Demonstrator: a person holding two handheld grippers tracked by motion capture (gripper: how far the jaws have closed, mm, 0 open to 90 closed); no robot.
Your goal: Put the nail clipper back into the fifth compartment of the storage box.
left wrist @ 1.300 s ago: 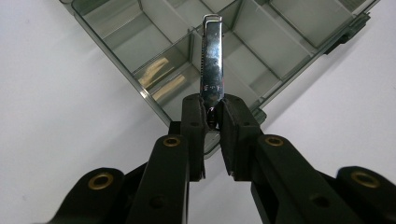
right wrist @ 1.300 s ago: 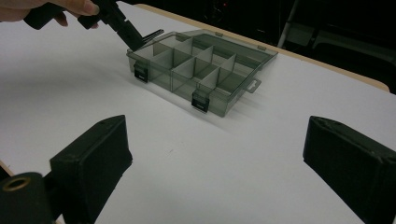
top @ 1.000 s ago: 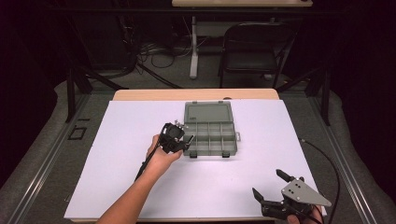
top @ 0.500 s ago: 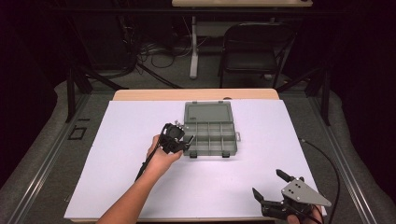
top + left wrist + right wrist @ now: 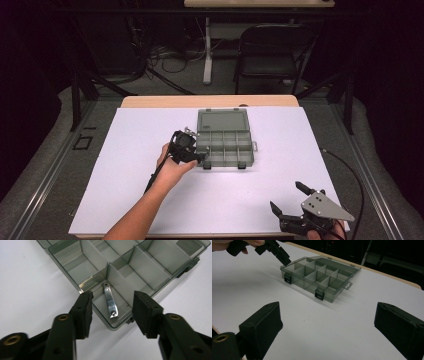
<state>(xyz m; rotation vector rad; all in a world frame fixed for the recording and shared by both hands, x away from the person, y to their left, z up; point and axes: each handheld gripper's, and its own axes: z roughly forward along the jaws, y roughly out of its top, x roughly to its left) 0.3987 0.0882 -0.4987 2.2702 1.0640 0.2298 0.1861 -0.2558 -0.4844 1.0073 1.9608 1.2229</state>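
Note:
A grey see-through compartment box lies open in the middle of the white table, lid folded back. My left gripper hovers over its near left corner, and its jaws have just been opening. In the left gripper view the gripper stands open above a corner compartment of the box. A small shiny metal strip lies flat on that compartment's floor, untouched by the pads. My right gripper rests open near the table's front right edge, with nothing between its jaws, facing the box.
A white sheet covers the table, with a wooden edge at the back. A black chair and a desk leg stand beyond it. A cable trails off the right side. The other compartments look empty.

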